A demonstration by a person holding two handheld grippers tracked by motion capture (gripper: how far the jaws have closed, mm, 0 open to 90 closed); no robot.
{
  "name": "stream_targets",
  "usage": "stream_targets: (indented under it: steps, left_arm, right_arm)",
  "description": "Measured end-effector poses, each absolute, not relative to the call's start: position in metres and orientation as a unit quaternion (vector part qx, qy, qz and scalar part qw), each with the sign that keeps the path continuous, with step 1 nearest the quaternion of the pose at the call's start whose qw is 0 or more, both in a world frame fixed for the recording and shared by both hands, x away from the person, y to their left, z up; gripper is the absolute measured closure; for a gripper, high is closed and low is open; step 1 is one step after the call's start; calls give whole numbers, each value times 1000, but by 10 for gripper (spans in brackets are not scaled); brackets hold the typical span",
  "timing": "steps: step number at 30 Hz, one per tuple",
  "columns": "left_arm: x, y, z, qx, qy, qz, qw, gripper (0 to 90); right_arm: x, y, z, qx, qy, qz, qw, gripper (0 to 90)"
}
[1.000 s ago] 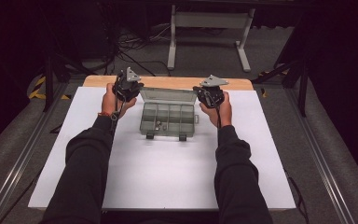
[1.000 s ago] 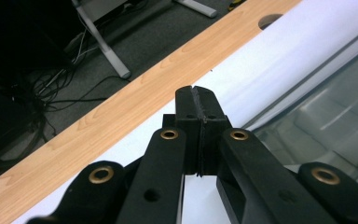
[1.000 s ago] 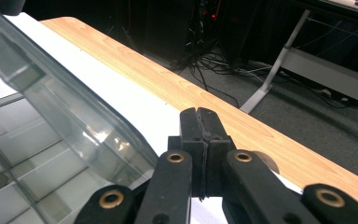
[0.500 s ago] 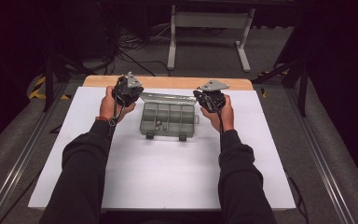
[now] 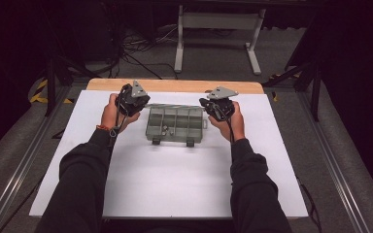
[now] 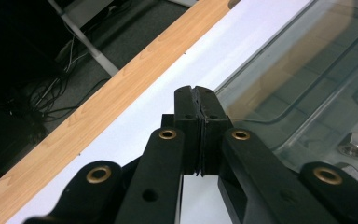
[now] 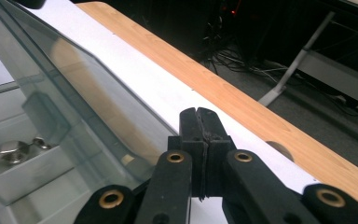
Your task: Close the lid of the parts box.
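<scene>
Clear plastic box [image 5: 176, 124] looks light, slippery; I'd push its lid [image 6: 307, 70] edge, both claws [image 5: 132, 100] [image 5: 217, 108] pressed together beside it.

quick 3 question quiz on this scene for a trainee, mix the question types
1. True or false: the compartment box sits between the left gripper and the right gripper.
2. How do both grippers' jaws stand? A) wide open B) closed together with nothing between them C) clamped on a nut
3. Fill in: the box's clear lid is ____.

Key:
1. True
2. B
3. Open; it stands raised behind the compartments. Metal nuts lie in one compartment.
</scene>
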State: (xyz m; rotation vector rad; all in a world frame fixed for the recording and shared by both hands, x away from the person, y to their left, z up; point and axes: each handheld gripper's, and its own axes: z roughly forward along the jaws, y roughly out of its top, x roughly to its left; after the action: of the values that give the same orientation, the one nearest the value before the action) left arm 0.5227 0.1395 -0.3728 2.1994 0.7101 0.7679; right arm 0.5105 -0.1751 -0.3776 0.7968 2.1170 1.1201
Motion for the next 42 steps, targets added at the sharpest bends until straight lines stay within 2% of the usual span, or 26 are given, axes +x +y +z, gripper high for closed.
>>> stream_targets:
  steps: [25, 42]
  left_arm:
    - [491, 148, -395, 856, 245, 268, 369, 894]
    - [468, 148, -420, 862, 240, 253, 369, 885]
  right_arm:
    - [482, -159, -394, 257, 830, 411, 275, 900]
    - [460, -165, -414, 259, 842, 395, 263, 900]
